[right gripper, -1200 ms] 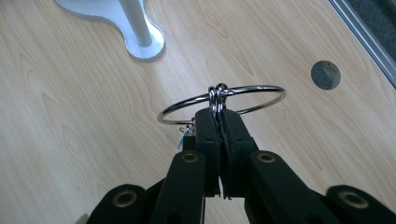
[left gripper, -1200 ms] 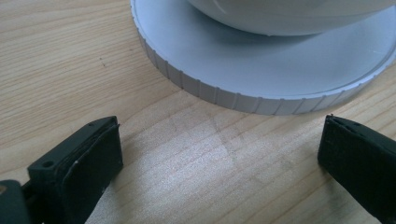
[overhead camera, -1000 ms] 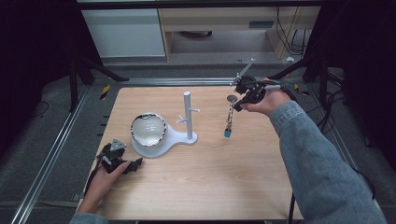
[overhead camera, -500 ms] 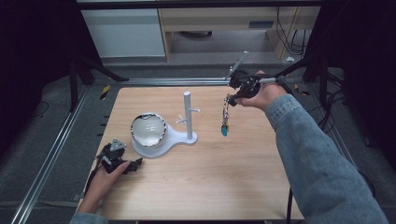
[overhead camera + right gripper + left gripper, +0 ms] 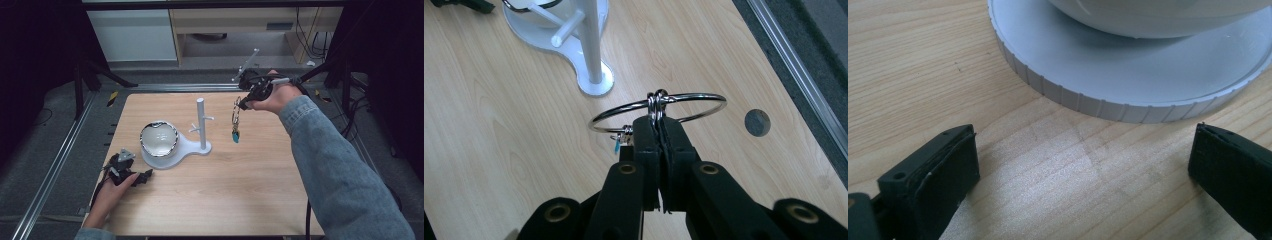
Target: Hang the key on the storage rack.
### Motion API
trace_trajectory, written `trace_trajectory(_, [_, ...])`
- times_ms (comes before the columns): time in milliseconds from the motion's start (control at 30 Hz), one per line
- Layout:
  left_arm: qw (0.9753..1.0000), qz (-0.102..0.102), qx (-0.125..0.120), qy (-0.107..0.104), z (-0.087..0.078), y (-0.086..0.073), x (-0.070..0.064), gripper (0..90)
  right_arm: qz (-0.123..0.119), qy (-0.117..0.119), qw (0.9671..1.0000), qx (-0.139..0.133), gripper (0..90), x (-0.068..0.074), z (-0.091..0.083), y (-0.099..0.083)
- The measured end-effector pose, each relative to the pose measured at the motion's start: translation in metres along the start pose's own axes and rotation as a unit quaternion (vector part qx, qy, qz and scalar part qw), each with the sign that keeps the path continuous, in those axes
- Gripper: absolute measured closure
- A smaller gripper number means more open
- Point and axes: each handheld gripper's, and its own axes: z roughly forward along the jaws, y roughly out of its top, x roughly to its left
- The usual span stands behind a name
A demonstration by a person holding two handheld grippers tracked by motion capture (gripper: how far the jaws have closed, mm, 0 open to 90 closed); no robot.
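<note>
My right gripper (image 5: pixel 243 102) is raised above the table's far right part, shut on a metal key ring (image 5: pixel 659 111). From the ring (image 5: pixel 235 116) a small chain with a blue-green charm (image 5: pixel 235 135) hangs free in the air, right of the white stand's post (image 5: pixel 201 122). The post carries short pegs (image 5: pixel 209 119) and rises from a white base (image 5: pixel 192 146) that also holds a round white bowl (image 5: pixel 159 138). My left gripper (image 5: pixel 145 175) rests low on the table at the near left, open, its jaws wide apart just short of the ribbed rim of the base (image 5: pixel 1108 107).
The wooden table (image 5: pixel 225 200) has a small round hole (image 5: pixel 757 122) near its right edge. A metal rail (image 5: pixel 55 160) runs along the left side, and shelving (image 5: pixel 210 30) stands beyond the far edge. Black cables trail from both grippers.
My right gripper has lifted the key ring higher and moved it left, toward the post; the charm now hangs clear of the table. The left gripper has stayed put.
</note>
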Motion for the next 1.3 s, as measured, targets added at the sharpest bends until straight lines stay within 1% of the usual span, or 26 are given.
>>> trace_trajectory(433, [1.0, 0.0, 0.0, 0.0, 0.0, 0.0, 0.0, 0.0, -0.015, -0.003, 0.9999, -0.004, 87.5, 0.007, -0.009, 0.016])
trace_trajectory(467, [1.0, 0.0, 0.0, 0.0, 0.0, 0.0, 0.0, 0.0, -0.022, -0.004, 0.9997, -0.005, 87.5, 0.008, -0.011, 0.019])
trace_trajectory(633, [1.0, 0.0, 0.0, 0.0, 0.0, 0.0, 0.0, 0.0, -0.024, -0.004, 0.9997, -0.005, 87.5, 0.01, -0.015, 0.025])
trace_trajectory(767, [1.0, 0.0, 0.0, 0.0, 0.0, 0.0, 0.0, 0.0, -0.03, -0.006, 0.9995, -0.007, 87.5, 0.014, -0.019, 0.033])
trace_trajectory(833, [1.0, 0.0, 0.0, 0.0, 0.0, 0.0, 0.0, 0.0, -0.031, -0.006, 0.9995, -0.007, 87.5, 0.015, -0.019, 0.035])
trace_trajectory(900, [1.0, 0.0, 0.0, 0.0, 0.0, 0.0, 0.0, 0.0, -0.039, -0.003, 0.9992, -0.008, 87.5, 0.017, -0.019, 0.04])
trace_trajectory(967, [1.0, 0.0, 0.0, 0.0, 0.0, 0.0, 0.0, 0.0, -0.041, -0.003, 0.9991, -0.007, 87.5, 0.018, -0.018, 0.042])
trace_trajectory(1033, [1.0, 0.0, 0.0, 0.0, 0.0, 0.0, 0.0, 0.0, -0.042, -0.001, 0.9991, -0.005, 87.5, 0.02, -0.017, 0.044])
trace_trajectory(1067, [1.0, 0.0, 0.0, 0.0, 0.0, 0.0, 0.0, 0.0, -0.046, 0.0, 0.999, -0.005, 87.5, 0.022, -0.015, 0.047])
trace_trajectory(1200, [1.0, 0.0, 0.0, 0.0, 0.0, 0.0, 0.0, 0.0, -0.048, 0.002, 0.9988, -0.002, 87.5, 0.024, -0.013, 0.05])
trace_trajectory(1233, [1.0, 0.0, 0.0, 0.0, 0.0, 0.0, 0.0, 0.0, -0.052, 0.003, 0.9986, -0.001, 87.5, 0.025, -0.012, 0.05])
trace_trajectory(1267, [1.0, 0.0, 0.0, 0.0, 0.0, 0.0, 0.0, 0.0, -0.05, 0.003, 0.9987, 0.002, 87.5, 0.027, -0.011, 0.051])
trace_trajectory(1300, [1.0, 0.0, 0.0, 0.0, 0.0, 0.0, 0.0, 0.0, -0.055, 0.004, 0.9985, 0.002, 87.5, 0.027, -0.01, 0.051])
